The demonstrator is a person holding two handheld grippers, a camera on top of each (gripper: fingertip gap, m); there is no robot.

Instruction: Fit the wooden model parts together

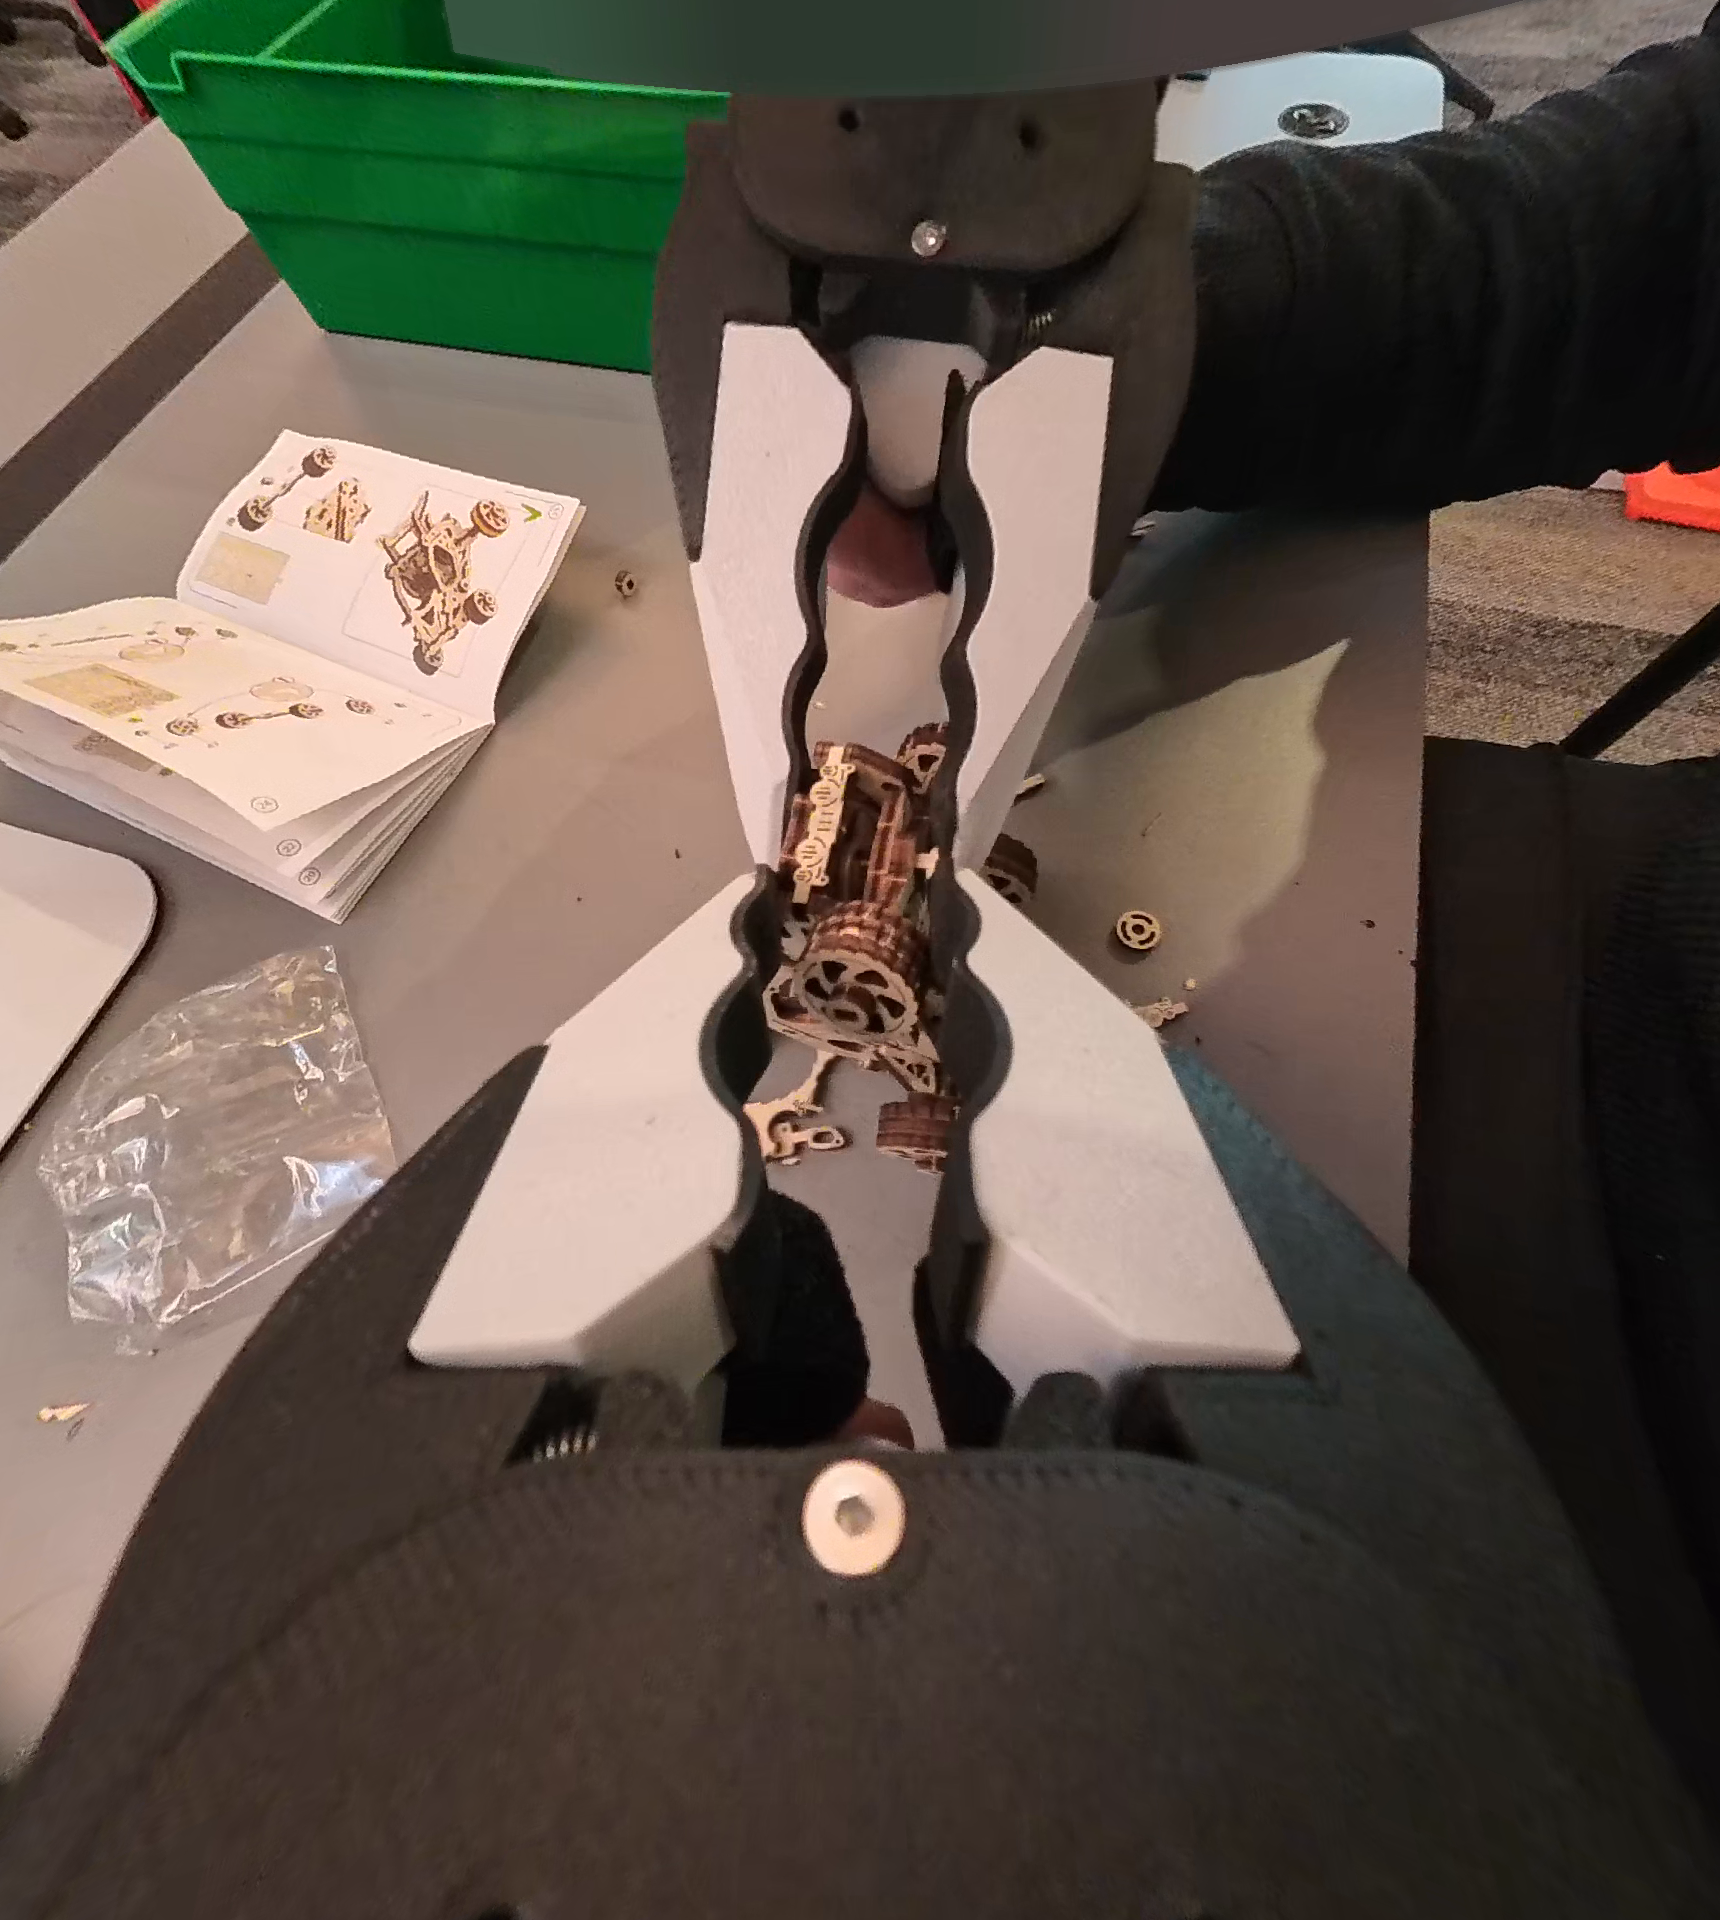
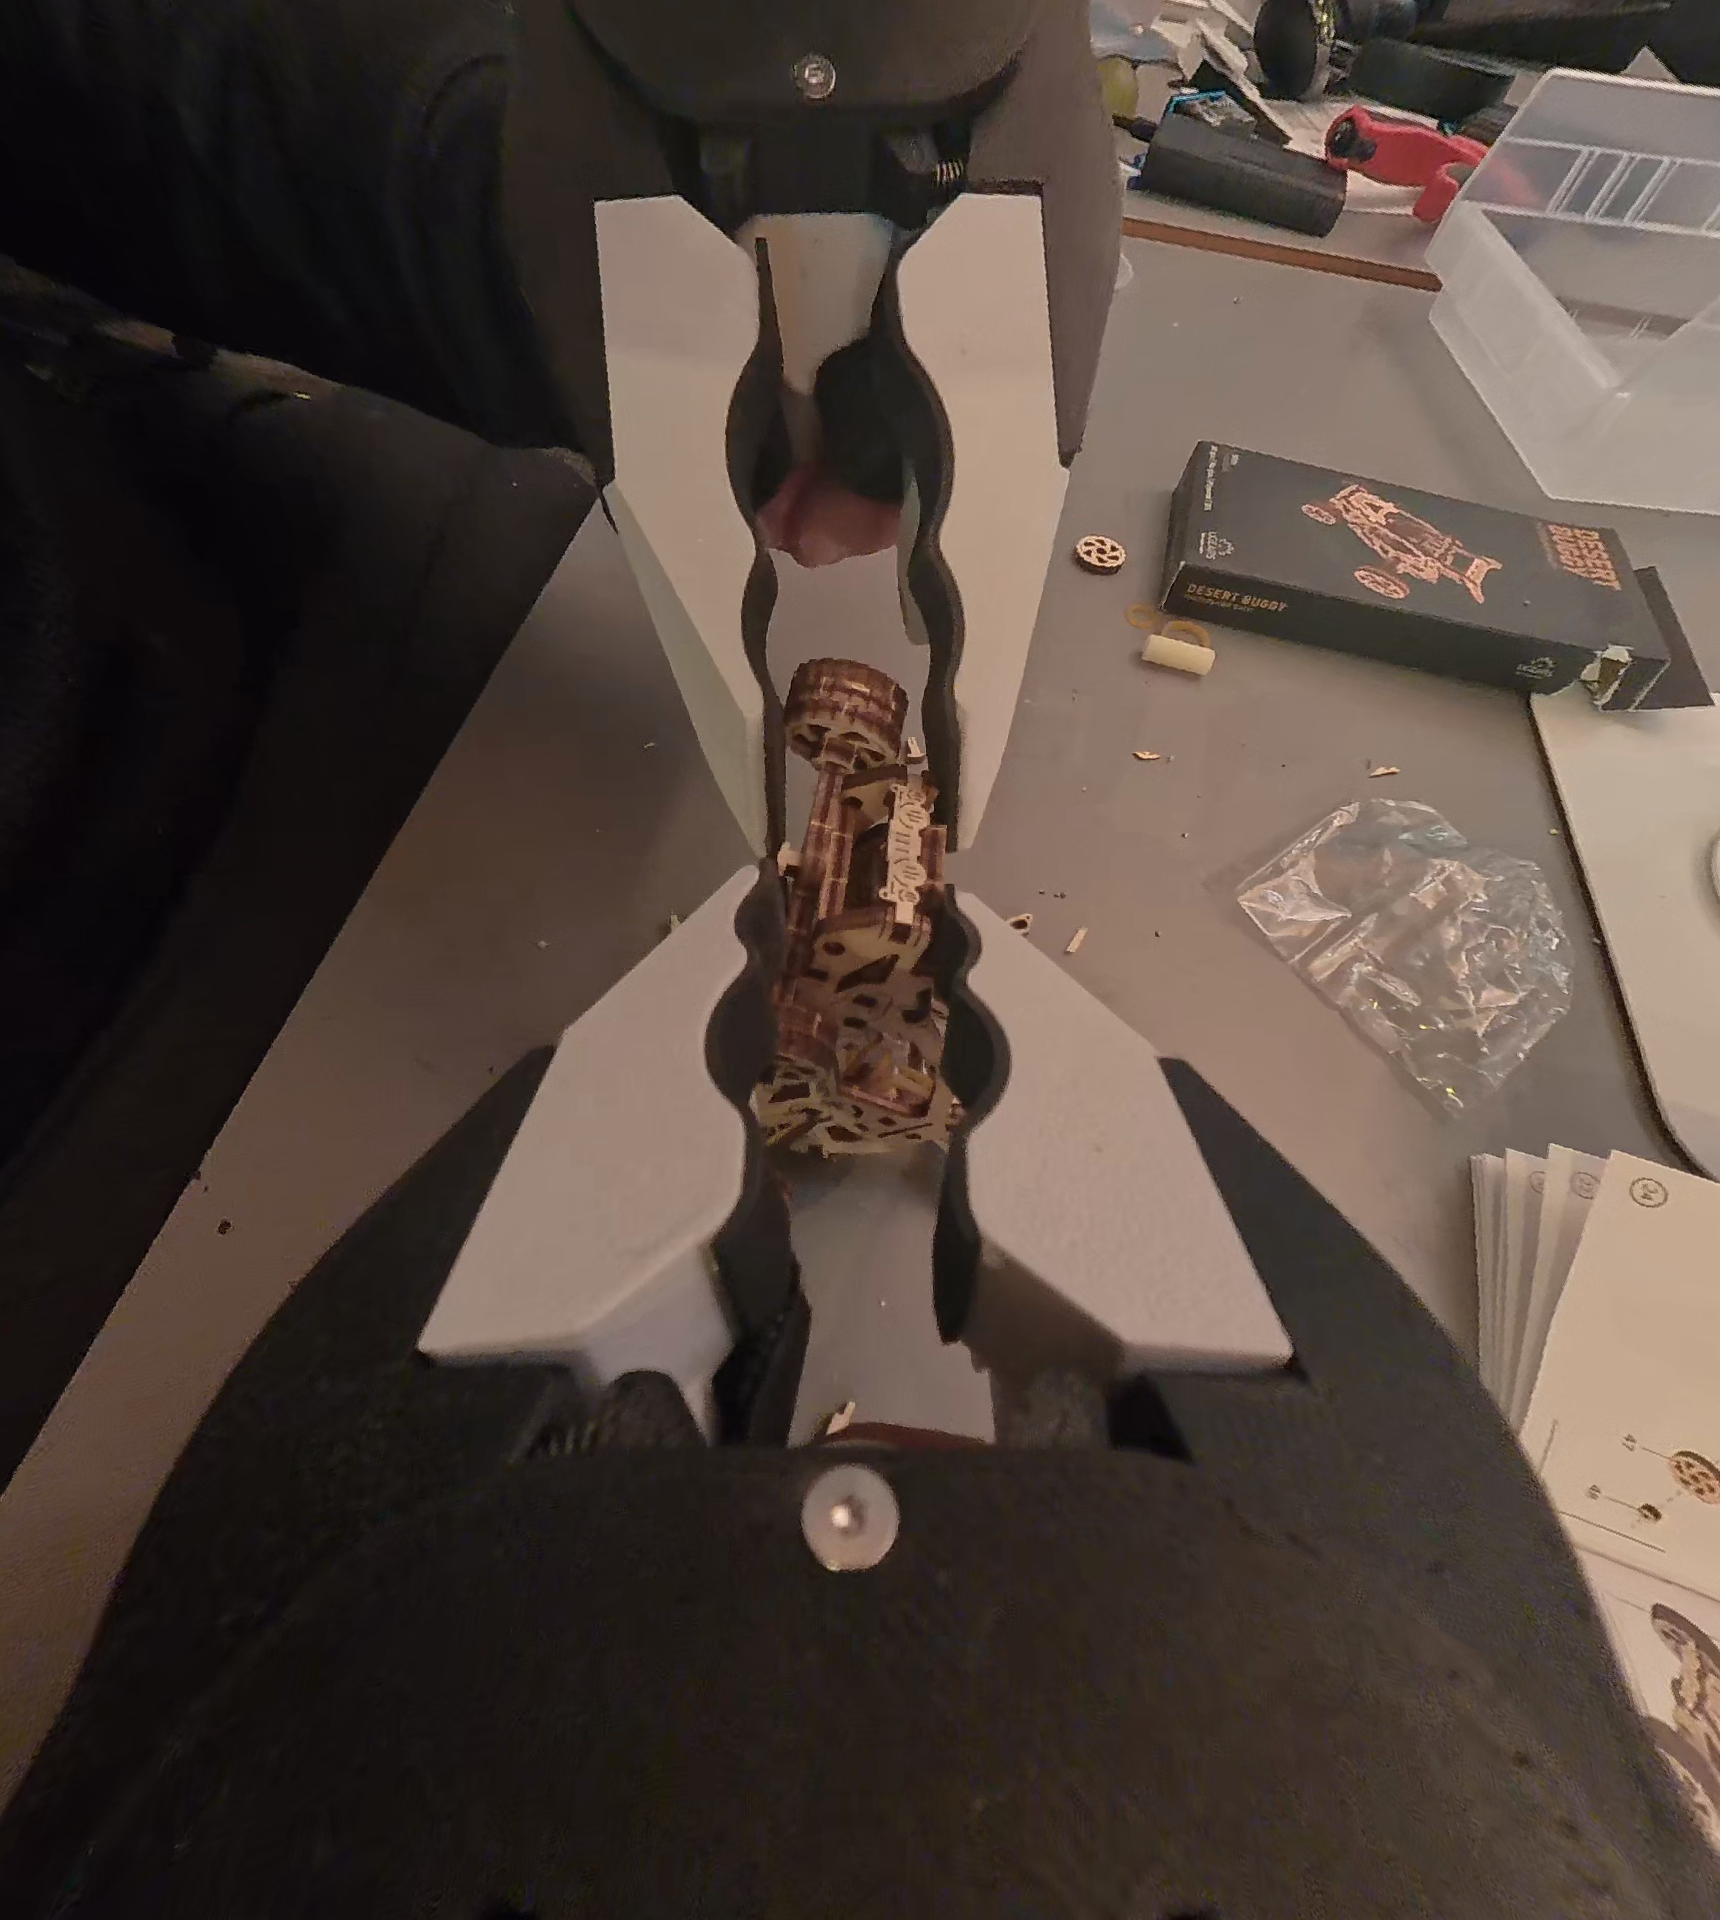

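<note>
A small wooden buggy model (image 1: 851,971) with spoked wheels is held between my two grippers, which meet tip to tip over the grey table (image 1: 523,987). My left gripper (image 1: 856,883) is shut on the wheel end of the model. My right gripper (image 1: 861,847) comes in from the far side. In the right wrist view the right gripper (image 2: 856,883) is shut on the model's body (image 2: 861,997), and the left gripper (image 2: 861,831) grips the wheel (image 2: 845,717) beyond. Loose wooden bits (image 1: 794,1127) lie under the model.
A green bin (image 1: 420,177), an open instruction booklet (image 1: 243,686) and a crumpled plastic bag (image 1: 212,1143) lie left. A loose wooden disc (image 1: 1136,930) lies right. The right wrist view shows a black box (image 2: 1386,582), a clear plastic container (image 2: 1645,281) and a small disc (image 2: 1100,551). The grippers are tip to tip, or close to it. Both grippers' tips are roughly 10 centimeters from the loose wooden disc (image 1: 1136,930).
</note>
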